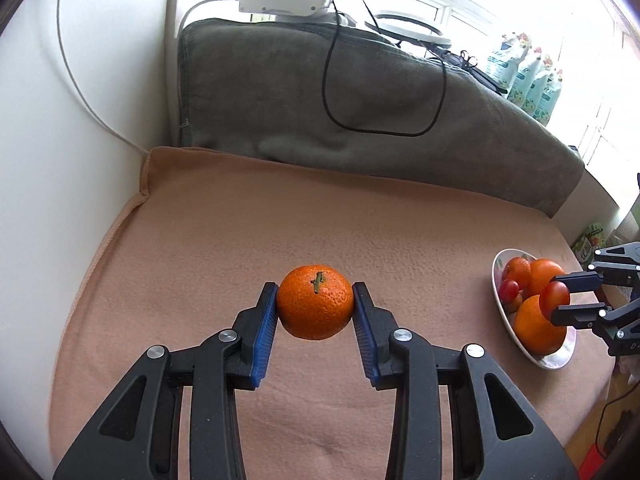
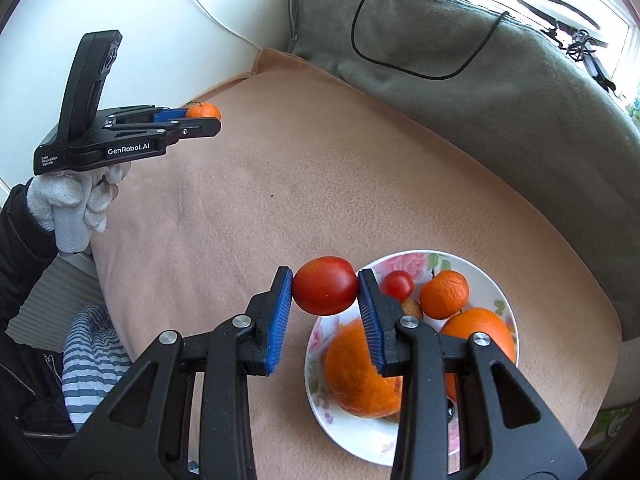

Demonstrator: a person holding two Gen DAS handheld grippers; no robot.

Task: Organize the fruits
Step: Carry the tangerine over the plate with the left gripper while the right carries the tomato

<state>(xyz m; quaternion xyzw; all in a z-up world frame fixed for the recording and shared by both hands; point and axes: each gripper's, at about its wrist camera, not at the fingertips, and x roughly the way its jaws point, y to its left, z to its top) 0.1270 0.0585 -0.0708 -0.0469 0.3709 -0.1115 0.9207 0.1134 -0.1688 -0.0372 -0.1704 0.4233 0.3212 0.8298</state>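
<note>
Both fruits are in the air right now! The left hand-held gripper (image 1: 315,308) is clamped on a mandarin (image 1: 315,307), blue pads pressing either side, stem facing up, held over the peach-coloured blanket (image 1: 224,232) well apart from the plate (image 2: 486,280). From the right wrist view the same mandarin sits small and far off to the left, gripped by a gloved hand (image 2: 74,204).

Over on the other side, the right hand-held gripper (image 2: 325,286) is clamped on a red tomato (image 2: 325,286), hanging just beside the plate's near-left rim, not yet over the middle of it.

And the plate is filling up: a big orange (image 2: 352,376) at the front, another orange (image 2: 480,328) on the right, a wrinkled mandarin (image 2: 444,294) behind, a small red tomato (image 2: 398,285), and something small and pale brown tucked between them, hard to name.

So, by the look of it, the job is well along: several pieces collected, two still in transit. The tomato seems closest to landing; the mandarin has the whole blanket to cross. No other loose fruit shows on the blanket in these views.
</note>
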